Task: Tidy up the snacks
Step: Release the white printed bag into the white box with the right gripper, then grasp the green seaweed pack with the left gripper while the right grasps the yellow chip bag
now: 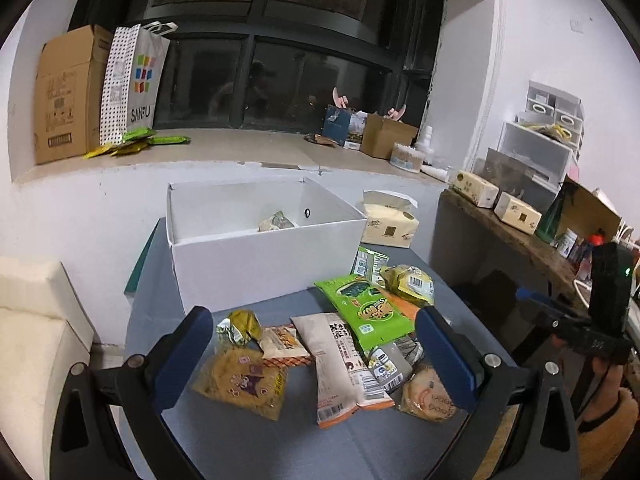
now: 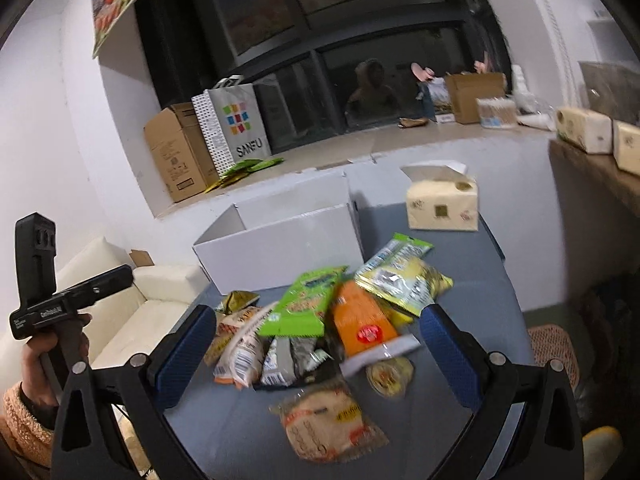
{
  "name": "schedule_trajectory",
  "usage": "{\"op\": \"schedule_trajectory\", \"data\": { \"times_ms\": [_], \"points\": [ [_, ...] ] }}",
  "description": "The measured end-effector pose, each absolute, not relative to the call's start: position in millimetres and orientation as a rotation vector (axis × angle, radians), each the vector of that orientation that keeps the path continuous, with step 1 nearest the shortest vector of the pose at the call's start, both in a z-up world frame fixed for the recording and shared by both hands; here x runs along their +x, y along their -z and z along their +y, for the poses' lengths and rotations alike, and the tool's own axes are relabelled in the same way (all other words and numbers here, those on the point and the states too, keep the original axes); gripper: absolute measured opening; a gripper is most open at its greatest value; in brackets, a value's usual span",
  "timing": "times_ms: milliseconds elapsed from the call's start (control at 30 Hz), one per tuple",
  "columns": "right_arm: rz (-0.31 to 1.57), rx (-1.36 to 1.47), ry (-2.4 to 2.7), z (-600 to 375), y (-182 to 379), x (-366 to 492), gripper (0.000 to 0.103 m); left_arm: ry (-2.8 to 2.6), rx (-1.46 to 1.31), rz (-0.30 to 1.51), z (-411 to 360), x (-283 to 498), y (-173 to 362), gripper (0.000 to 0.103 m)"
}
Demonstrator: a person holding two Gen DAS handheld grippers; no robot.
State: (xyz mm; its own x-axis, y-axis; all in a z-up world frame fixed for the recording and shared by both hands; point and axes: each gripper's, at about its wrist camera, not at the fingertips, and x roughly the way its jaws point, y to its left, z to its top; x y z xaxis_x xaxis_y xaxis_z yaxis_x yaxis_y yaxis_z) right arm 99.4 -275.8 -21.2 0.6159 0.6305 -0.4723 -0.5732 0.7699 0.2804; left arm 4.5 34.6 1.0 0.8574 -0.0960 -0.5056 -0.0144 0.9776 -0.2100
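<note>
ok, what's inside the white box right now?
The left wrist view shows one small snack packet in the white box, by the back wall. The front wall hides the near floor, so more could lie there.

right wrist view: motion-blurred, i can't read print on the snack pile (image 2: 320,332)
white box (image 1: 264,256): near wall hides most of the inside, only one packet (image 1: 277,222) peeks out
orange packet (image 1: 404,305): mostly buried under the green packet (image 1: 362,308)
my gripper frames: cut off by the bottom edge in both views
window reflection: too dim to tell
</note>
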Motion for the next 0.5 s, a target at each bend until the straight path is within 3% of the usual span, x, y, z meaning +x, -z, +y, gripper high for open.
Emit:
{"op": "schedule_trajectory", "data": {
  "times_ms": [500],
  "points": [
    [0.656,0.083,-0.606,-293,39,134,0.103,0.09,-0.204,0.531,25,-6,2,0.103]
  ]
}}
